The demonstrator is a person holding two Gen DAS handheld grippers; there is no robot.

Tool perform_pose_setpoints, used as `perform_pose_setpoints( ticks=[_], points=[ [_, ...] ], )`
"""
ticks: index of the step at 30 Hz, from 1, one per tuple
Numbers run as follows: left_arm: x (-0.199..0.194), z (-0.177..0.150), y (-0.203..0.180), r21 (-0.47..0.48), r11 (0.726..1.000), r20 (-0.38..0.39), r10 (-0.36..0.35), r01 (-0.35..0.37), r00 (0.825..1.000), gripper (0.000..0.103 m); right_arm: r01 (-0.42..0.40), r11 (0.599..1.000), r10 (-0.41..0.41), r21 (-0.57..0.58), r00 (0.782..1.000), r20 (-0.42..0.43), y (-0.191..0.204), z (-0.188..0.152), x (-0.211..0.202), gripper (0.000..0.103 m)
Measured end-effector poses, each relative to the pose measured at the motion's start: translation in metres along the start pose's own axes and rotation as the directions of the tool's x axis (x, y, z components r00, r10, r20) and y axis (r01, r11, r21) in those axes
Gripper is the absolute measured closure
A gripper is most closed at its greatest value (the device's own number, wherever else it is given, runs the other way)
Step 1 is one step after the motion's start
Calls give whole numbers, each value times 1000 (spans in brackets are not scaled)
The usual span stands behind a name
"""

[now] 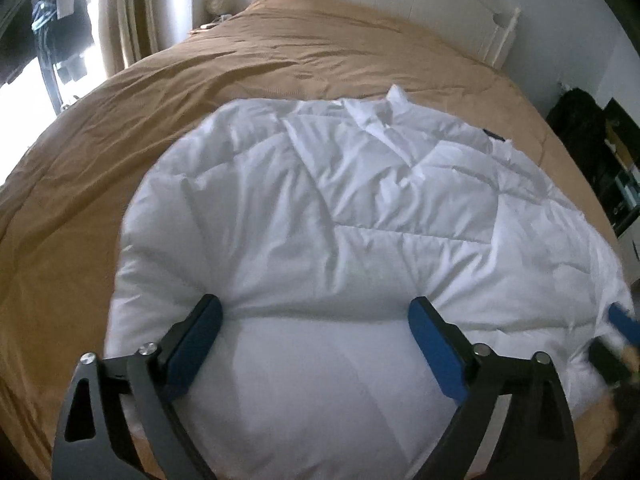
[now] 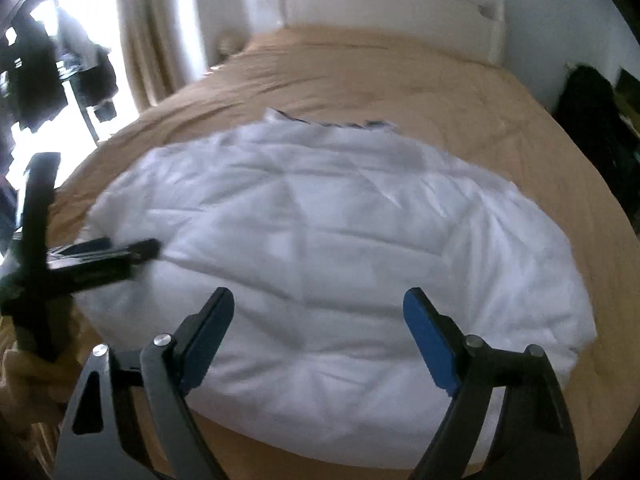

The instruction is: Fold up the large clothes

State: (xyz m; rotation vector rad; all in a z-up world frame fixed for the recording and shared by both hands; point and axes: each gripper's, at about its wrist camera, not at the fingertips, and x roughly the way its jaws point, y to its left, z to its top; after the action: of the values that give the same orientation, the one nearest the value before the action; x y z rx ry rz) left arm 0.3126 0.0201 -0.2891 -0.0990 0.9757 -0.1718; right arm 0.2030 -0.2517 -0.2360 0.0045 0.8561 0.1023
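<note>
A large white quilted padded garment (image 1: 340,216) lies spread on the tan bed (image 1: 240,64); it also shows in the right wrist view (image 2: 328,240), with a dark-edged collar at its far end (image 2: 332,122). My left gripper (image 1: 316,312) is open, its blue pads pressed against the near puffy edge. It shows from the side in the right wrist view (image 2: 132,250), at the garment's left edge. My right gripper (image 2: 318,300) is open and empty, just above the garment's near part. Its blue tip shows at the right of the left wrist view (image 1: 622,320).
The bed's tan cover (image 2: 440,92) surrounds the garment on all sides. A white headboard (image 2: 384,4) stands at the far end. Curtains and a bright window (image 1: 132,12) are at the left with dark hanging clothes (image 2: 36,80). Dark furniture (image 1: 592,140) stands at the right.
</note>
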Motion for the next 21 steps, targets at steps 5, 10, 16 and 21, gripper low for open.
perform_pose_setpoints(
  ticks=[5, 10, 16, 21],
  points=[
    [-54, -9, 59, -202, 979, 51, 18, -7, 999, 10, 5, 1000, -6, -9, 992, -125, 11, -20, 61, 7],
    [-69, -43, 121, -441, 889, 9, -134, 124, 991, 9, -24, 1000, 26, 14, 990, -136, -1, -18, 72, 1],
    [-36, -53, 110, -491, 813, 3, -359, 314, 933, 9, -6, 1000, 7, 8, 990, -137, 1, -15, 75, 1],
    [4, -41, 75, -426, 859, -63, -341, 283, 938, 1, 4, 1000, -3, 4, 991, -137, 4, -19, 74, 1]
  ],
)
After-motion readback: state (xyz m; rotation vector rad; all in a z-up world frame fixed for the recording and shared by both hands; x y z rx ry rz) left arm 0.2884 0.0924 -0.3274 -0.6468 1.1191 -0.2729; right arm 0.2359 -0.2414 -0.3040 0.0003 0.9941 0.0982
